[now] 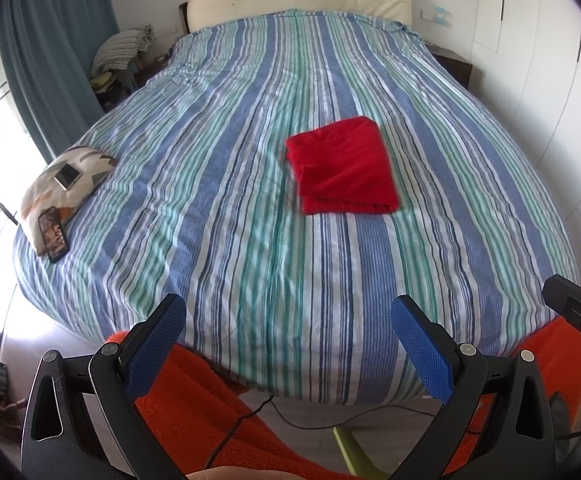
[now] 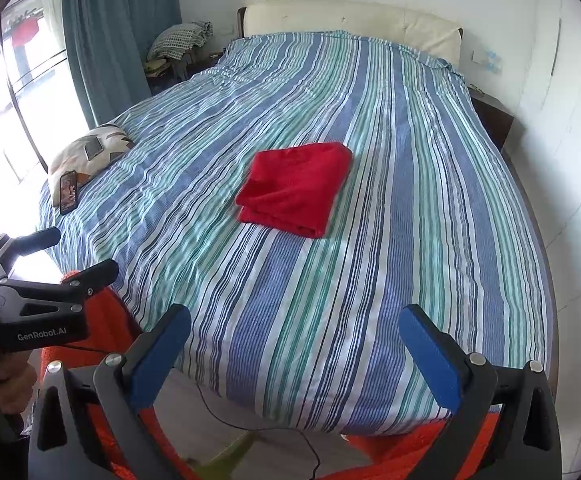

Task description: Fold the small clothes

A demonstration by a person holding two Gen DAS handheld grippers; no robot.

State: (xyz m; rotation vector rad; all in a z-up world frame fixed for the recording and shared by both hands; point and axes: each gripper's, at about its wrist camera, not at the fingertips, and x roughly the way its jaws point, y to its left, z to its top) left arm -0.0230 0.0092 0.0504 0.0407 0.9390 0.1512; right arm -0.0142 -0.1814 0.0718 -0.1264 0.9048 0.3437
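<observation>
A red garment [image 1: 342, 166] lies folded into a neat rectangle on the striped bedspread [image 1: 230, 208], a little right of the bed's middle; it also shows in the right wrist view [image 2: 296, 188]. My left gripper [image 1: 288, 312] is open and empty, held back over the bed's foot edge, well short of the garment. My right gripper [image 2: 294, 322] is open and empty too, also back at the foot of the bed. The right gripper's fingers [image 1: 570, 304] show at the right edge of the left wrist view, and the left gripper [image 2: 70, 256] shows at the left of the right wrist view.
A patterned cushion [image 1: 62, 184] with two phones [image 1: 53, 234] lies at the bed's left edge. Orange fabric [image 1: 194, 400] and a black cable [image 1: 250, 412] lie below the bed's foot. Cream headboard [image 1: 298, 0], teal curtain [image 1: 50, 40], white wardrobe [image 1: 550, 80] surround the bed.
</observation>
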